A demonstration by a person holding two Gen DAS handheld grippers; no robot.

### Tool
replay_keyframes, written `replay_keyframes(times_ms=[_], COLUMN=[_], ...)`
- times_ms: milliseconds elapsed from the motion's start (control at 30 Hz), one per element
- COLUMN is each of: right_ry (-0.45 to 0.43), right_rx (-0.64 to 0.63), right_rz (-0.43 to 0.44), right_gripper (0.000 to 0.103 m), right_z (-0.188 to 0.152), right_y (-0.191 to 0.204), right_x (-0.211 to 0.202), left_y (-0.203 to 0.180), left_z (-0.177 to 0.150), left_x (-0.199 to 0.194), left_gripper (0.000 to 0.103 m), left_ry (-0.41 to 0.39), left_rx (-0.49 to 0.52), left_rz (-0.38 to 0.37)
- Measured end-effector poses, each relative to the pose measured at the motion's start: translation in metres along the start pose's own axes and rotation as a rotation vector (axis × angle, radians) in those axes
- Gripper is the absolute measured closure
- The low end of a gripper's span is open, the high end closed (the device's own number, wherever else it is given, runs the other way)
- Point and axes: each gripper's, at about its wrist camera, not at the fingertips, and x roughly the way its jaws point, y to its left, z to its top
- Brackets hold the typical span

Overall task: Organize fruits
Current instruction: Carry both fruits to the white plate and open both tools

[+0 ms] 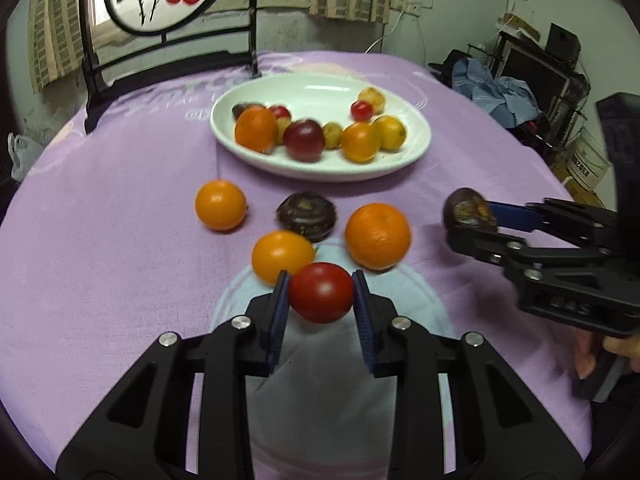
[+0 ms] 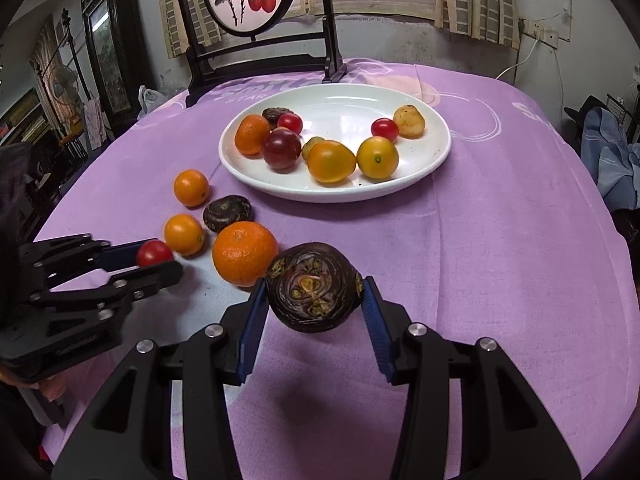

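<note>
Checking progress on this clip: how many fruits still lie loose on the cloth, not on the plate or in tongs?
4: a small orange one nearest the plate, a dark round one beside it, another small orange one, and a big orange nearest the cameras. None seem hidden.

You see a matt woven purple cloth (image 2: 500,240) covering the worktop, a glossy white ceramic-looking plate (image 2: 436,156), and a smooth, shiny red tomato (image 1: 321,298).

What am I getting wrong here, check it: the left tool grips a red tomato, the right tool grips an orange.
The right tool grips no orange. It holds a dark purple, flattened fruit, as the right wrist view shows. The left tool does grip the red tomato.
</note>
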Motion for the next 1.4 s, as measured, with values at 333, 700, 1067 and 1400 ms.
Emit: replay_keyframes(times_ms=[333,700,1067,1400], right_ry=[-0.160,-0.127,-0.069,-0.099], right_rx=[0.022,0.032,0.117,0.179], right_rz=[0.005,-0.003,-0.032,0.028], right_gripper=[0.056,0.056,0.053,0.053], right_z=[0.023,0.093,0.114,0.088], right_y=[0.007,-0.014,-0.039,-0.049], right_x=[-0.044,0.013,0.072,0.031], left_y=[-0.006,0.002,0.022,0.030], left_z=[0.048,0.118,0.132,0.123], left_x=[-0.015,0.046,0.091,0.047], left_gripper=[0.072,0.071,0.064,0.020], left_ry=[-0.067,-0.036,-0.021,-0.083], left_rx=[0.021,-0.061,-0.129,-0.187], left_rz=[0.021,0.079,0.122,0.130])
